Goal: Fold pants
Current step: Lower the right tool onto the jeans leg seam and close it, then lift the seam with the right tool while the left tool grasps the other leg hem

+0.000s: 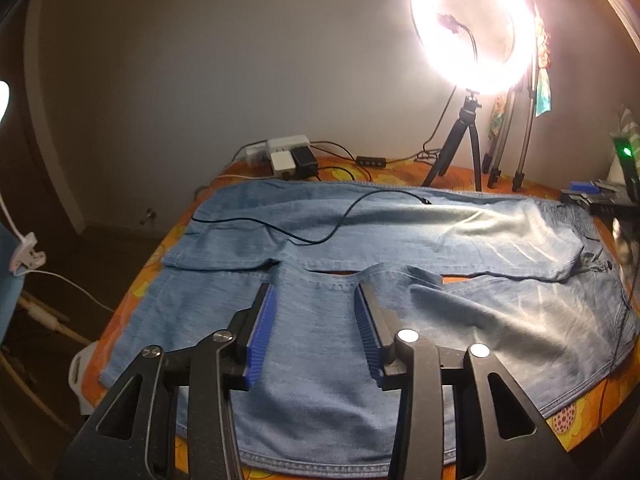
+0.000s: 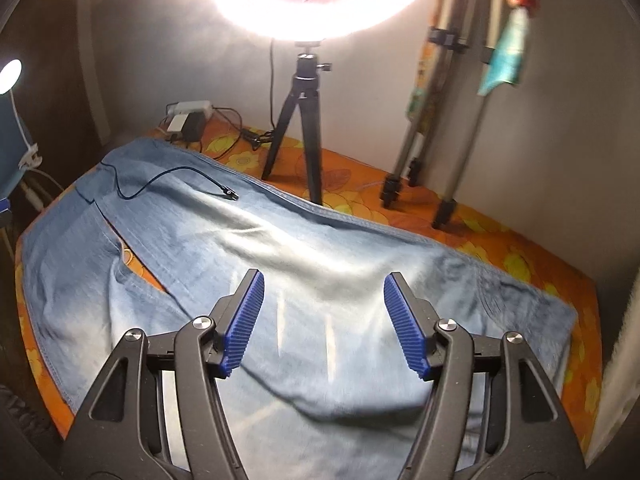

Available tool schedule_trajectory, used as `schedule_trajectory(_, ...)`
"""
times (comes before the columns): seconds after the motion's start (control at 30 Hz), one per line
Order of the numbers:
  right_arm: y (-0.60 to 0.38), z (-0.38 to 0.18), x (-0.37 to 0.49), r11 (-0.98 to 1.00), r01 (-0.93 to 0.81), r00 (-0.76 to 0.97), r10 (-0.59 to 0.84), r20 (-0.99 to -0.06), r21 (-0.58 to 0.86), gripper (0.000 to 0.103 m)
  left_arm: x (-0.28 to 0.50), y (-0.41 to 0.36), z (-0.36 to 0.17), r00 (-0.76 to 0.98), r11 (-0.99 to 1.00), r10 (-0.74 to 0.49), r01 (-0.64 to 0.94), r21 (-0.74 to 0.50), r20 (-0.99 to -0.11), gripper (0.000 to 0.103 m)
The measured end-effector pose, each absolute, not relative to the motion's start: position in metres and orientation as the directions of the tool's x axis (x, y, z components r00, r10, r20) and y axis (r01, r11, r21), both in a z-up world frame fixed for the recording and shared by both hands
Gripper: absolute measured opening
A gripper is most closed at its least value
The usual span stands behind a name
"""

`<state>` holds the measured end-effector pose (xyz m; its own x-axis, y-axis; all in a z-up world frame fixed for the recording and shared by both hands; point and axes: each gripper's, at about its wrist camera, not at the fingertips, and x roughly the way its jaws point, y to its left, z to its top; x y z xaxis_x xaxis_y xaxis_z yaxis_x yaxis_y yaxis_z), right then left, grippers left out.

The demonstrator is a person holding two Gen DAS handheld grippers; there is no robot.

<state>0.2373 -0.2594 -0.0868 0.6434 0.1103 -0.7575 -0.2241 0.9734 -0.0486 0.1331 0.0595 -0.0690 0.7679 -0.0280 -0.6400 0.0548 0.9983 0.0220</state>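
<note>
Light blue denim pants (image 1: pixel 320 344) lie spread flat on a table with an orange flowered cloth (image 1: pixel 568 420), both legs stretched side by side. My left gripper (image 1: pixel 316 292) hovers over the near leg close to the inner seam, jaws apart, nothing pinched between the blue pads. In the right wrist view the same pants (image 2: pixel 248 240) fill the table. My right gripper (image 2: pixel 324 280) stands open wider above the upper part of the pants, its pads clear of the fabric. A thin black cable (image 1: pixel 320 224) lies across the far leg.
A bright ring light on a small black tripod (image 2: pixel 300 120) stands at the back of the table. Silver tripod legs (image 2: pixel 452 140) rest at the back right. Chargers and a power strip (image 1: pixel 286 156) sit at the back left. A dark device with a green light (image 1: pixel 624 168) sits far right.
</note>
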Motion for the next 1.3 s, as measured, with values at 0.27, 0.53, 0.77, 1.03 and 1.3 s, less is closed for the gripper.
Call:
schedule_trajectory(0.27, -0.267, -0.127, 0.311, 0.948, -0.303, 0.575, 0.098, -0.812, -0.099, 0.066, 0.152, 0.057, -0.079, 0.757, 0.997, -0.033, 0.069, 0.029, -0.653, 0.036)
schedule_trajectory(0.53, -0.263, -0.172, 0.369, 0.895, -0.429, 0.491, 0.117, -0.863, -0.123, 0.066, 0.181, 0.053, -0.102, 0.720, 0.997, -0.039, 0.078, 0.024, -0.693, 0.036)
schedule_trajectory(0.77, -0.264, -0.192, 0.387, 0.866, -0.482, 0.453, 0.118, -0.884, -0.131, 0.066, 0.197, 0.052, -0.121, 0.697, 0.996, -0.035, 0.086, 0.035, -0.716, 0.036)
schedule_trajectory(1.03, -0.263, -0.204, 0.397, 0.859, -0.501, 0.429, 0.142, -0.892, -0.104, 0.066, 0.211, 0.059, -0.136, 0.672, 0.998, -0.027, 0.061, 0.019, -0.740, 0.035)
schedule_trajectory(1.3, -0.257, -0.200, 0.385, 0.870, -0.490, 0.394, 0.175, -0.902, -0.045, 0.009, 0.221, 0.062, -0.136, 0.676, 0.999, -0.027, 0.042, 0.002, -0.736, 0.035)
